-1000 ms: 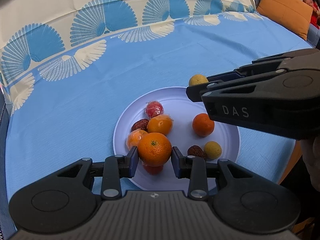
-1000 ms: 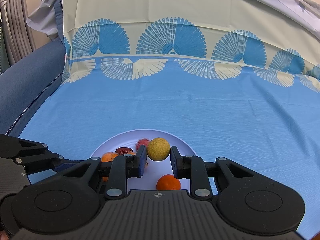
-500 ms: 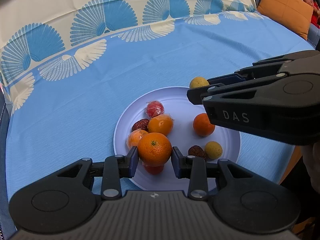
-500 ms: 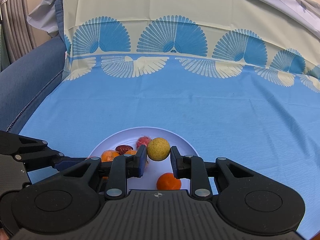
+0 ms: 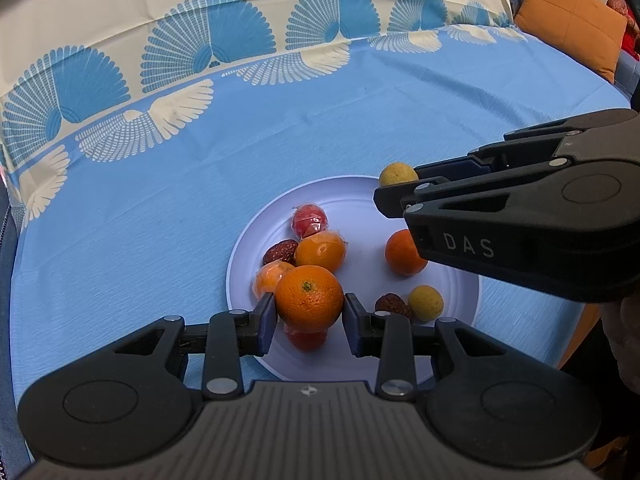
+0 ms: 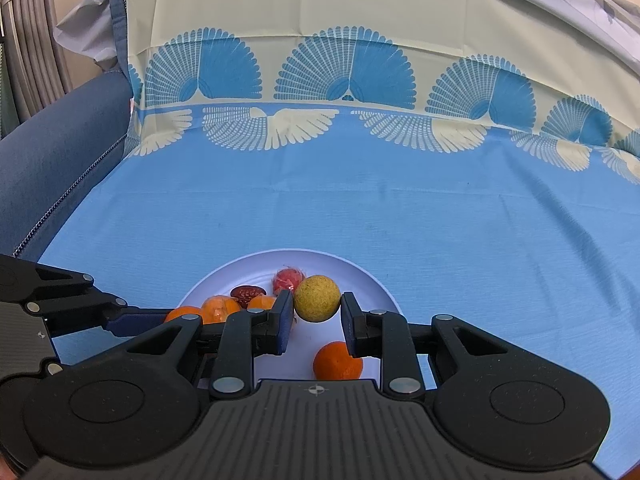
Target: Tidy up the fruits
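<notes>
On the plate (image 5: 360, 364): two dates (image 5: 280, 251).

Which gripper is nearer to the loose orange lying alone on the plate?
Right. The right gripper, shut on a yellow fruit, hangs just above the loose orange. The left gripper, holding another orange, is across the plate.

Each hand-held gripper is matte black plastic: a ribbed grey-black housing, two round discs at its sides, silver screw heads on the linkage arms, and blue pads on the fingertips (image 5: 267, 322). The right hand-held gripper (image 5: 396, 190) bears white letters "DAS" on its side
</notes>
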The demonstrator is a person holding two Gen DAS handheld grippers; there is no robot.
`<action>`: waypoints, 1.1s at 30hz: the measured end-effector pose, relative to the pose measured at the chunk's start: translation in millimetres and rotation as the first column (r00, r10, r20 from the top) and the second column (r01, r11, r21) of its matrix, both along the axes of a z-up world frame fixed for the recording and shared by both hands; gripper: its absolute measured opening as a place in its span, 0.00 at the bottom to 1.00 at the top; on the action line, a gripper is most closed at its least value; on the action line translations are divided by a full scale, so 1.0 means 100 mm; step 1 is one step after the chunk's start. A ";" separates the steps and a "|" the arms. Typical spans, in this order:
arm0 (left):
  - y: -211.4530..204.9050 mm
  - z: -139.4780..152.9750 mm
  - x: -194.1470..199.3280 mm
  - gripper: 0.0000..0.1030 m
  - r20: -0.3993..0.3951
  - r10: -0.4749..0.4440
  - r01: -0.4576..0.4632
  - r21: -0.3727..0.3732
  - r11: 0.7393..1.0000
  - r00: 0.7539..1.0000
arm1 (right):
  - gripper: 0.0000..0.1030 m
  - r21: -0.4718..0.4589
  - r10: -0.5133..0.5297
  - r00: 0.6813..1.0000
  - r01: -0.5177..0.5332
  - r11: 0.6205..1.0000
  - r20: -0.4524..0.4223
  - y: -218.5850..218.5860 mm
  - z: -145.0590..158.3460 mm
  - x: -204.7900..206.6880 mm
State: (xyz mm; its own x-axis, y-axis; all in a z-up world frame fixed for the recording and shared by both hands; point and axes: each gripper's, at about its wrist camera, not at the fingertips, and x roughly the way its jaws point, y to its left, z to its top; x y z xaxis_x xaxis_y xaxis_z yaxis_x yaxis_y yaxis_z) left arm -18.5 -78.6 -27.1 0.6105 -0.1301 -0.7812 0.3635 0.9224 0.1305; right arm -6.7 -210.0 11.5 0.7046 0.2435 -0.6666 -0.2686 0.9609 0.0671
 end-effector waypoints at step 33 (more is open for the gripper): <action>0.34 0.21 -0.48 1.00 -0.001 0.279 -0.279 -0.067 0.958 0.960 | 0.99 -0.052 -0.198 0.980 0.198 0.979 0.002 -0.44 0.24 -0.41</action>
